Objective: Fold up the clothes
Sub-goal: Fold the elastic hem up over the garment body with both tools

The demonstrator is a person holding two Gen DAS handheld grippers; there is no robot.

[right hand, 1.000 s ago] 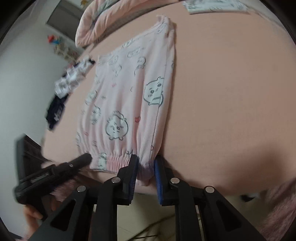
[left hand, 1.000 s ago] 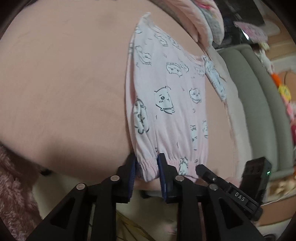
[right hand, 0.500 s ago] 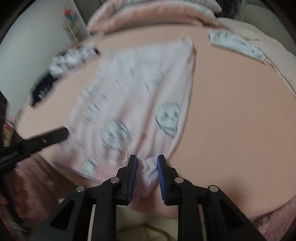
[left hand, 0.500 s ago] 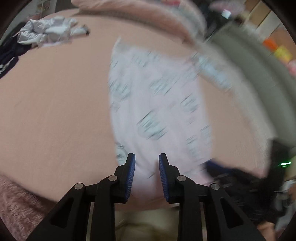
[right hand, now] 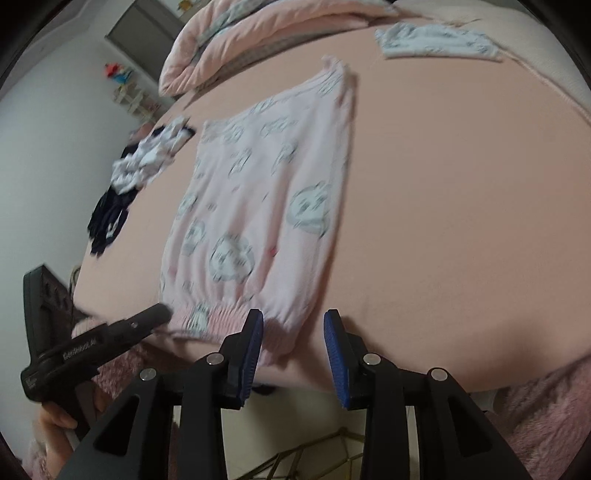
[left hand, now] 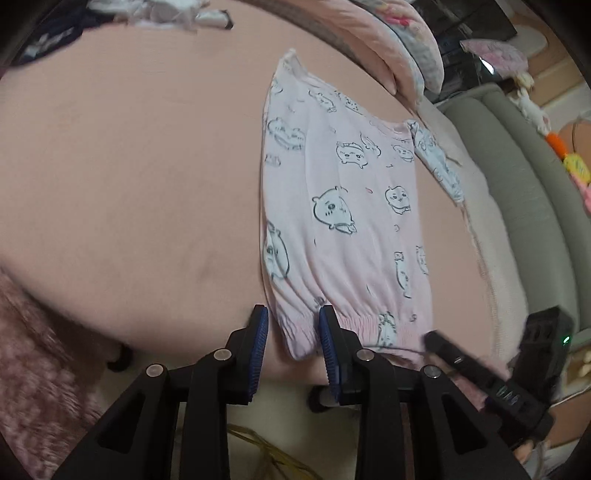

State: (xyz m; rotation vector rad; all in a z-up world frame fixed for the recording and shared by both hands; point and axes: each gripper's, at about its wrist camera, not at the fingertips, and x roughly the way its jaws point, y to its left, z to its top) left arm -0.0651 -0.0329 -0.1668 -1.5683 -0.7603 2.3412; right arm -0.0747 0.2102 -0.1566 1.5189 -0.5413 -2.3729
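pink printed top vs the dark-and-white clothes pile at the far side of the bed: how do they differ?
The pink top lies spread flat; the clothes pile is crumpled in a heap. The top is pale pink with cartoon faces; the pile is dark navy and white. The top's gathered hem hangs at the near edge by both grippers, while the pile sits off by the far side, away from them. Both rest on the same pink bed.

Pajama top (left hand: 343,221) flat on bed (left hand: 129,184); crumpled clothes (right hand: 147,162) left; quilt (right hand: 258,33) behind.
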